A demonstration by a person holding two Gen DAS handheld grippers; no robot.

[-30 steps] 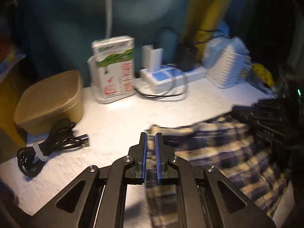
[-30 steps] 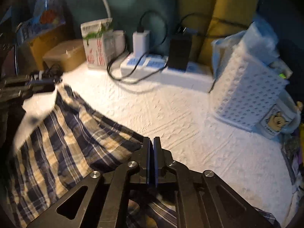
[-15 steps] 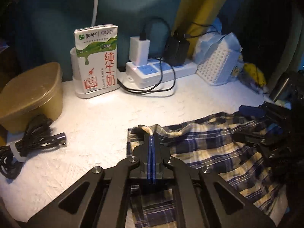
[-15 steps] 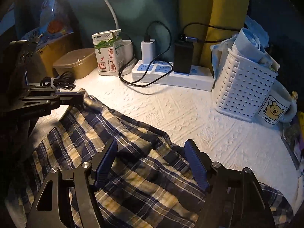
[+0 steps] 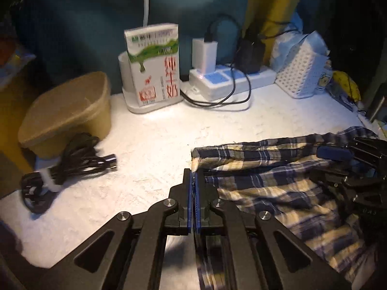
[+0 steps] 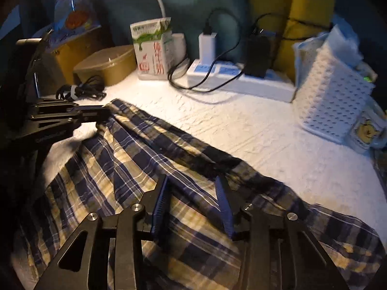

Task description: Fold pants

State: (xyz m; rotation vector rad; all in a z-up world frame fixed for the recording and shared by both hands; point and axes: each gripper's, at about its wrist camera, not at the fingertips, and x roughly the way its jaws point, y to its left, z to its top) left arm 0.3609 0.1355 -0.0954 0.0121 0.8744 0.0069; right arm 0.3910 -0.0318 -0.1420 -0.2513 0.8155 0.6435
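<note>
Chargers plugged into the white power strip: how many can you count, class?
2. A white charger sits at the left end of the power strip; a black charger stands to its right. None seems hidden.

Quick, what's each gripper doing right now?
Left gripper: shut on the plaid pants at a corner.
Right gripper: open above the pants, jaws just been closing, holding nothing.

I see dim, warm light from above at the far side, dark bent edges, and slight motion blur.

Black linkage arms, seemingly blue-padded jaws
</note>
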